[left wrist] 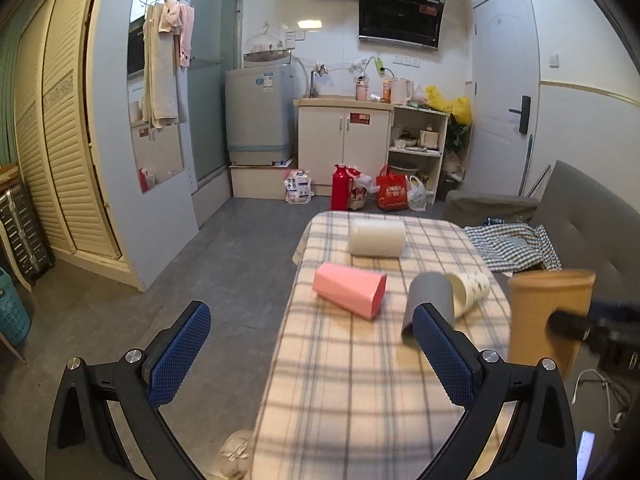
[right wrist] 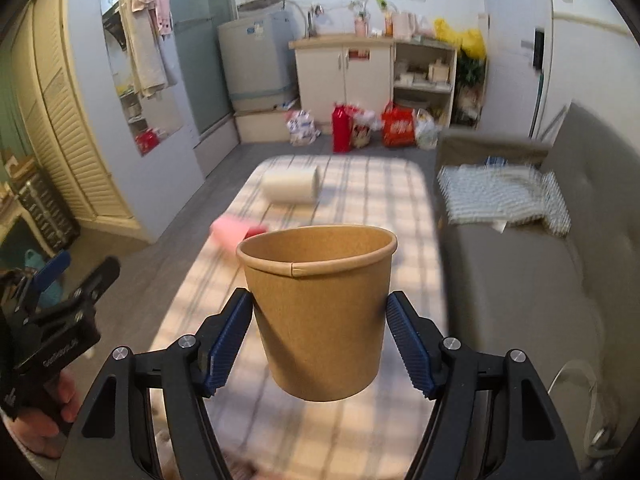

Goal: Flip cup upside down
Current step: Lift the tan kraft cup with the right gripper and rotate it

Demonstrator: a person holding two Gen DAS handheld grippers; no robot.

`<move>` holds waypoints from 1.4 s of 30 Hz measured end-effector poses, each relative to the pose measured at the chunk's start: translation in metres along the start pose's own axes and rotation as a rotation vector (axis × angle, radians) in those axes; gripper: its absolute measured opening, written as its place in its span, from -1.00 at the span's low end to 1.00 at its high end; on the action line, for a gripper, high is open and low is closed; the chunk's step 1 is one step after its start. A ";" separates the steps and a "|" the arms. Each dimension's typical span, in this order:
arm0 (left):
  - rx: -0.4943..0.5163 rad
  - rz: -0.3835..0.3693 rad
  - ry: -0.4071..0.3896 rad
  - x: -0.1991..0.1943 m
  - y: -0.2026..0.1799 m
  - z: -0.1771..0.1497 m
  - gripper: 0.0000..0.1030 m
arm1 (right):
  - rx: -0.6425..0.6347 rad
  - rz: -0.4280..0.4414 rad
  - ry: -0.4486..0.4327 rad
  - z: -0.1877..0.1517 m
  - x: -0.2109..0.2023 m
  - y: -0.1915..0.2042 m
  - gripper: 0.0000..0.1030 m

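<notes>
My right gripper point(right wrist: 320, 328) is shut on a brown paper cup point(right wrist: 318, 312) and holds it upright, mouth up, above the checked table point(right wrist: 360, 432). The same cup shows in the left wrist view point(left wrist: 548, 312) at the right edge. My left gripper point(left wrist: 312, 328) is open and empty over the table's near left edge. A pink cup point(left wrist: 350, 290), a grey cup point(left wrist: 430, 300), a patterned white cup point(left wrist: 472, 290) and a white cup point(left wrist: 376, 238) lie on their sides on the table point(left wrist: 352, 380).
A grey sofa point(right wrist: 520, 280) with a checked cloth point(right wrist: 504, 200) stands right of the table. Bags and a red flask point(left wrist: 340, 188) sit on the floor beyond it. Cabinets and a washing machine point(left wrist: 260, 116) line the far wall.
</notes>
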State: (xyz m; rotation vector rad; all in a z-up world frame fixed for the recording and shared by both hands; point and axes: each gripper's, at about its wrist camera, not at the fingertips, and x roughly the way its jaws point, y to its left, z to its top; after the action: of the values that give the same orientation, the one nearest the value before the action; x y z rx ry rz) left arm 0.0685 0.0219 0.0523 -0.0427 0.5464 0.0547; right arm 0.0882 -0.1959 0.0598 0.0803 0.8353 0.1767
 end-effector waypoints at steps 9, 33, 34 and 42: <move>-0.006 0.008 0.094 0.010 0.017 -0.040 1.00 | 0.039 0.070 0.194 -0.063 0.041 0.023 0.35; 0.023 -0.020 0.230 0.043 0.002 -0.071 1.00 | 0.173 0.073 0.151 -0.047 0.084 -0.006 0.64; 0.021 -0.022 0.226 0.040 0.000 -0.070 1.00 | 0.173 0.063 0.131 -0.047 0.078 -0.009 0.64; 0.026 -0.100 0.228 0.016 -0.041 -0.062 1.00 | 0.154 -0.051 -0.021 -0.051 0.027 -0.050 0.79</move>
State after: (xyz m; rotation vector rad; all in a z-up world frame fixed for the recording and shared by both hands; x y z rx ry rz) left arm 0.0532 -0.0217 -0.0077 -0.0512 0.7717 -0.0555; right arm 0.0744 -0.2395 -0.0005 0.2051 0.8286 0.0627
